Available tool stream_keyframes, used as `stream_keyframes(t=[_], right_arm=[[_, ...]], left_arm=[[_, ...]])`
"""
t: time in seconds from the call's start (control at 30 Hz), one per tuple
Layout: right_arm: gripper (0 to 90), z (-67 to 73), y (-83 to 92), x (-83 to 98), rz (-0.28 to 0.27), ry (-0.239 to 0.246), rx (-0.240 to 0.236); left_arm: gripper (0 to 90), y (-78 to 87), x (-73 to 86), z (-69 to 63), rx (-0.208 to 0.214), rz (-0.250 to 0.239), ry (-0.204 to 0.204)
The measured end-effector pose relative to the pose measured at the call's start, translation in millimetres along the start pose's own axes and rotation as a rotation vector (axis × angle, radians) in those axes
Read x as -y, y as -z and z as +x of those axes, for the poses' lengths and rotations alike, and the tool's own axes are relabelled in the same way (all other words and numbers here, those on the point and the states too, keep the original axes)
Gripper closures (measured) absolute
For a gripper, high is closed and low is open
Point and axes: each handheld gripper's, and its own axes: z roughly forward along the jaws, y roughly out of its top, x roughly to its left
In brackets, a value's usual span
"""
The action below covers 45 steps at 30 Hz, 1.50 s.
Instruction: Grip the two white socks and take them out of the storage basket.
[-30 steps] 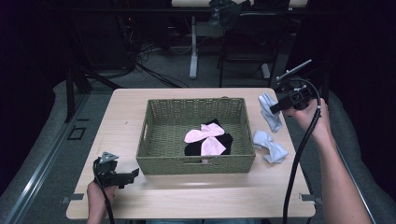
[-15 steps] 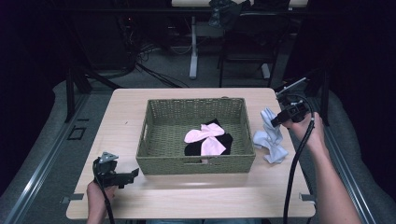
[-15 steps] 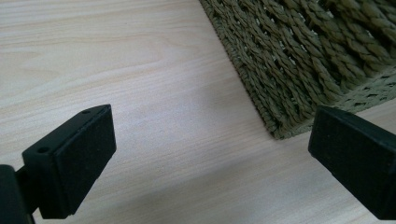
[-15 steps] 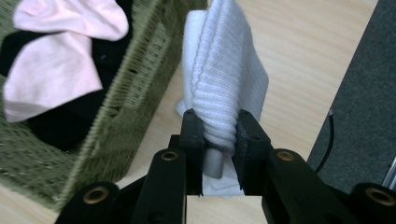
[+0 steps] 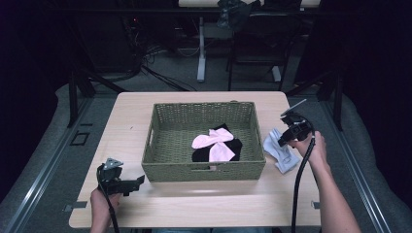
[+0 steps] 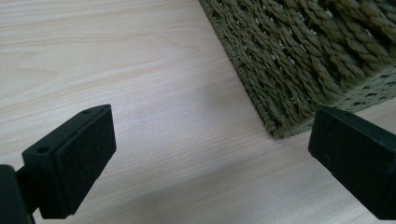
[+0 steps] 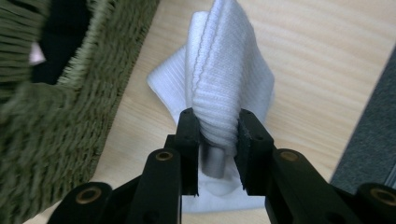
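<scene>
The basket (image 5: 204, 167) is olive-green wicker. Inside lie pink socks (image 5: 214, 143) over black socks (image 5: 231, 145). A white ribbed sock (image 7: 224, 88) rests on the pale wood-grain table (image 5: 194, 204).

L hand-held gripper (image 5: 138, 180) sits low at the near-left, held level in the L hand (image 5: 101, 200), jaws wide apart w/ nothing between. R hand-held gripper (image 5: 281, 141) is angled down from the R hand (image 5: 311, 149), forearm reaching in from bottom right; jaws nearly together, just been easing open, pads seemingly still pinching.
</scene>
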Motion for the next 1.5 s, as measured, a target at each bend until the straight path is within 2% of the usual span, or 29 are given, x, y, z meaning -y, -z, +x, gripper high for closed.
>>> stream_keyframes(t=[0.13,0.2,0.23,0.4,0.47,0.67,0.8,0.83,0.9,1.0,1.13,1.27,1.5], right_arm=[[67.5,-0.3,-9.9,1.5,0.003,-0.011,-0.008],[59.1,-0.7,-9.5,1.9,0.015,-0.004,-0.019],[54.5,0.5,-8.6,2.7,0.002,-0.016,-0.019],[36.6,2.1,6.7,7.2,-0.031,-0.004,-0.010],[33.9,2.1,15.1,10.4,-0.042,0.009,-0.033],[17.8,7.8,35.3,29.7,-0.111,0.019,-0.052],[12.0,11.3,41.8,47.0,-0.145,0.030,-0.054],[8.9,12.0,42.6,53.5,-0.178,0.020,-0.054],[4.8,12.2,42.5,62.4,-0.193,0.013,-0.044],[2.7,12.8,39.4,77.9,-0.240,0.000,-0.050],[1.0,13.1,31.7,98.5,-0.266,-0.007,-0.030],[0.8,13.7,20.3,116.1,-0.283,-0.015,-0.020],[0.5,17.0,-1.9,140.6,-0.279,-0.035,-0.031]], left_arm=[[0.9,-0.1,0.1,0.4,0.000,-0.001,0.001],[0.9,-0.1,0.1,0.4,0.000,-0.002,0.001],[0.9,0.0,0.1,0.3,-0.001,-0.001,0.001],[0.9,0.1,0.0,0.1,0.001,-0.001,0.000],[0.9,0.1,0.0,0.2,0.001,-0.002,0.001],[0.9,0.2,0.0,0.0,0.002,-0.005,0.002],[0.9,0.1,0.0,0.0,0.002,-0.006,0.003],[0.9,0.0,-0.2,-0.1,0.002,-0.004,-0.001],[0.9,0.3,-0.3,-0.4,0.000,-0.002,-0.002],[0.9,0.5,-0.3,-0.3,0.000,-0.001,-0.002],[0.9,-0.1,-0.5,-0.7,0.000,-0.002,-0.002],[0.9,-0.3,-0.5,-0.7,-0.001,0.000,-0.002],[0.9,-1.4,-0.4,-1.5,-0.002,-0.005,-0.003]])
